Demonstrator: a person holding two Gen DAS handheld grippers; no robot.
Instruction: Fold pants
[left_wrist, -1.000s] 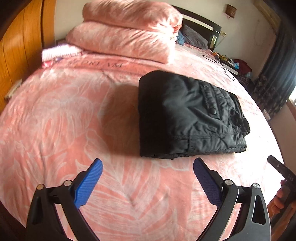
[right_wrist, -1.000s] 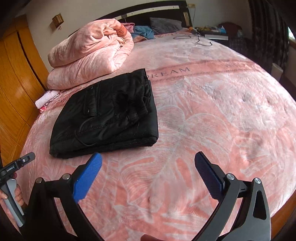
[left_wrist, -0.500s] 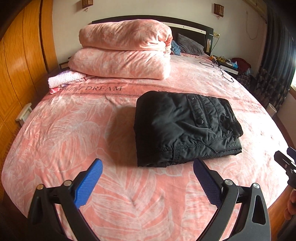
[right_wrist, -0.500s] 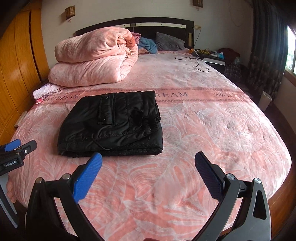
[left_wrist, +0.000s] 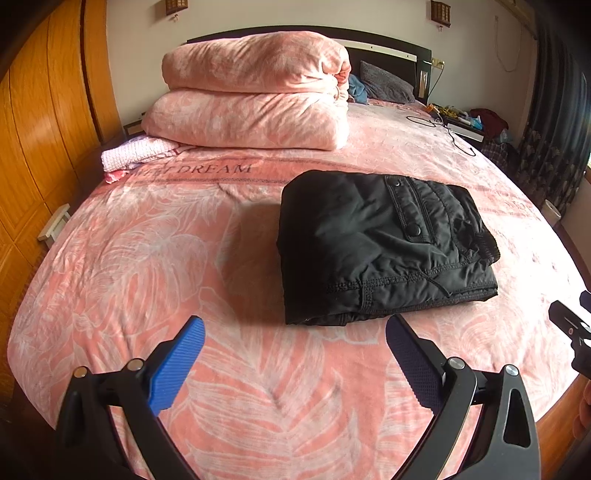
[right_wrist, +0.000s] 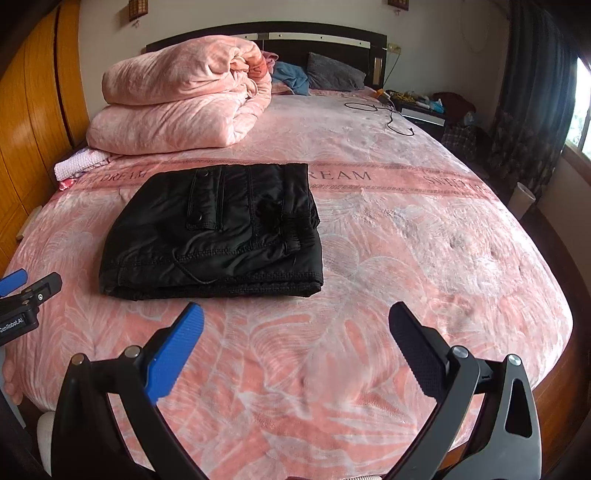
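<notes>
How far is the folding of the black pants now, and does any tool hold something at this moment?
Done: the black pants lie on the pink bedspread as a compact rectangular stack with the layers lined up. In hand: nothing; the left tool and the right tool are both open, empty and short of the pants. Left: no fold seems to remain; at most a small tidy of the edges.

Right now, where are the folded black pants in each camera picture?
Left wrist view: the folded black padded pants lie right of centre on the pink leaf-print bedspread.
Right wrist view: the pants lie left of centre.
Shared landmark: the folded pink quilt stack sits behind the pants near the headboard in both.
</notes>
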